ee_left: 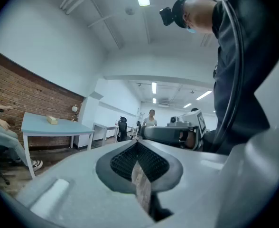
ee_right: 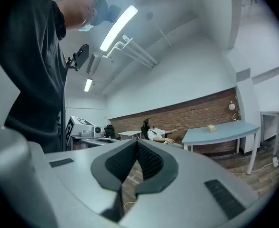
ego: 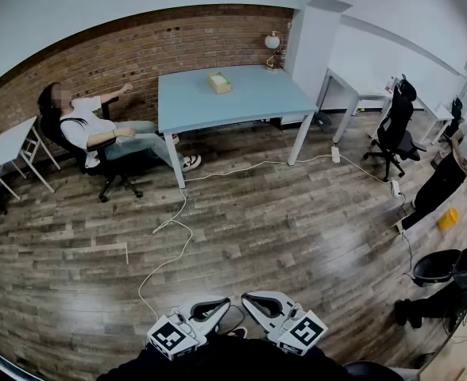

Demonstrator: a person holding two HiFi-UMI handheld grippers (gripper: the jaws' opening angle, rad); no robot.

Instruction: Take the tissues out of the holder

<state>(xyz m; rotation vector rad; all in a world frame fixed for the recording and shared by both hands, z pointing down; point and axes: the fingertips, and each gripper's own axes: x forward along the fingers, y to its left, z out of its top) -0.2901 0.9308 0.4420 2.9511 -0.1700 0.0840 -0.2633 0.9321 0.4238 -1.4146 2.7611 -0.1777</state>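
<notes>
Beige boxy tissue holder (ego: 218, 82) on blue table (ego: 249, 103); left gripper (ego: 225, 302), right gripper (ego: 248, 297): fingers (ee_left: 124, 161) together.

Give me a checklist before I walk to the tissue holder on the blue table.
1. Tissue holder in sight on blue table: ok.
2. Left gripper and right gripper empty: ok.
3. Jaws open for a grab: not ok, both shut.
4. Holder within reach: not ok, across the room.
5. Floor path free: not ok, white cable crosses it.
6. Holder's opening and fill: cannot tell, too far.
</notes>
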